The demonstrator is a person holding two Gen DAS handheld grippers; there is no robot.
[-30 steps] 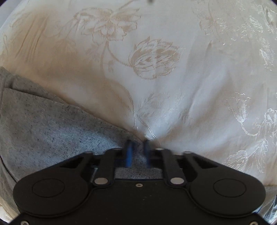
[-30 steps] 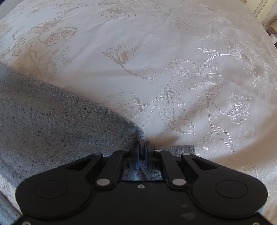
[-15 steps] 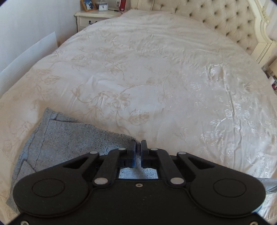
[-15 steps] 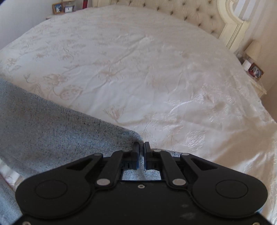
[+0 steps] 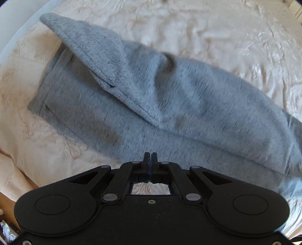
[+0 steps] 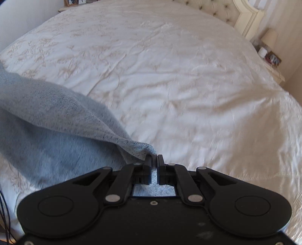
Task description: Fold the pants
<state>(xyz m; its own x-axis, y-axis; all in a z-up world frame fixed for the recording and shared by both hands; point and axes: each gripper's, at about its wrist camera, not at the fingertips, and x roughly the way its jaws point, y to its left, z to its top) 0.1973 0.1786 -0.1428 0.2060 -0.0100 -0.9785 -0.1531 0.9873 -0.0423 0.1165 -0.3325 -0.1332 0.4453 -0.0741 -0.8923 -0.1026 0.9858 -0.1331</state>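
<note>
Grey pants (image 5: 169, 105) lie across the cream bedspread (image 5: 236, 37) in the left wrist view, with one layer folded over and its hem running diagonally. My left gripper (image 5: 150, 156) is shut and empty, just above the near edge of the pants. In the right wrist view my right gripper (image 6: 154, 160) is shut on a corner of the grey pants (image 6: 56, 128) and holds the fabric lifted off the bedspread (image 6: 169, 75), the cloth stretching away to the left.
A tufted headboard (image 6: 217, 9) stands at the far end of the bed. A nightstand (image 6: 270, 58) with a lamp and small items is at the right. The bed's near edge shows at the lower left (image 5: 11, 169).
My left gripper has let go of the pants and swung to look down on them, its jaws closed. My right gripper has lifted higher with the pants corner still held.
</note>
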